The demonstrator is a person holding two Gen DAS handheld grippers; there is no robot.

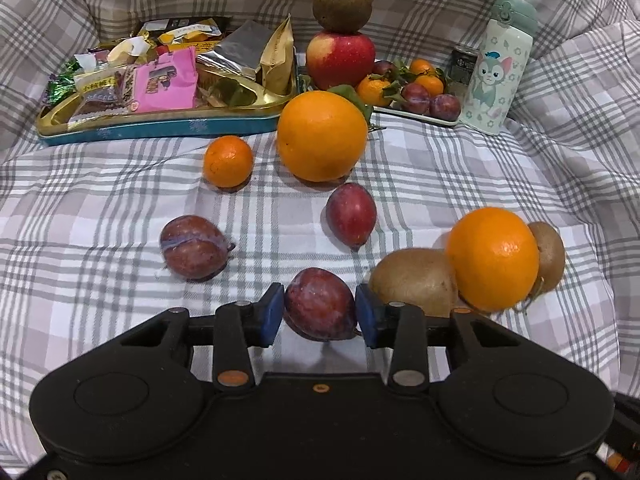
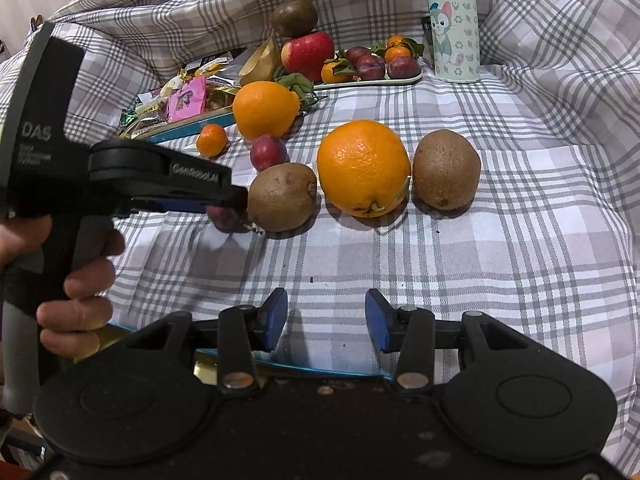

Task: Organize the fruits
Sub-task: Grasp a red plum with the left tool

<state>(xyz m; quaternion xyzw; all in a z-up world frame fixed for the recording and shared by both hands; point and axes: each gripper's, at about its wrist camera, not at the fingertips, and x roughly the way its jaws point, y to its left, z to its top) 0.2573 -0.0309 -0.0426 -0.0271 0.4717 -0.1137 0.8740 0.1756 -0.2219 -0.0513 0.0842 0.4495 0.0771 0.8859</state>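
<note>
I see a surface covered by a grey and white checked cloth [image 1: 120, 184]; I cannot tell if it is a bed or a counter under it. Just ahead of my left tool lie two plums [image 1: 195, 247] [image 1: 351, 215], and to its right a kiwi [image 1: 414, 280], an orange [image 1: 493, 258] and a second kiwi [image 1: 550, 250] make a row, touching each other. Further ahead lie a small mandarin [image 1: 228, 161] and a big orange [image 1: 322, 136]. Far ahead on the left stands a tin [image 1: 160, 126] full of snack packets; on the right a white tray [image 1: 416, 116] with fruits, and a bottle [image 1: 498, 68] just beside it.
</note>
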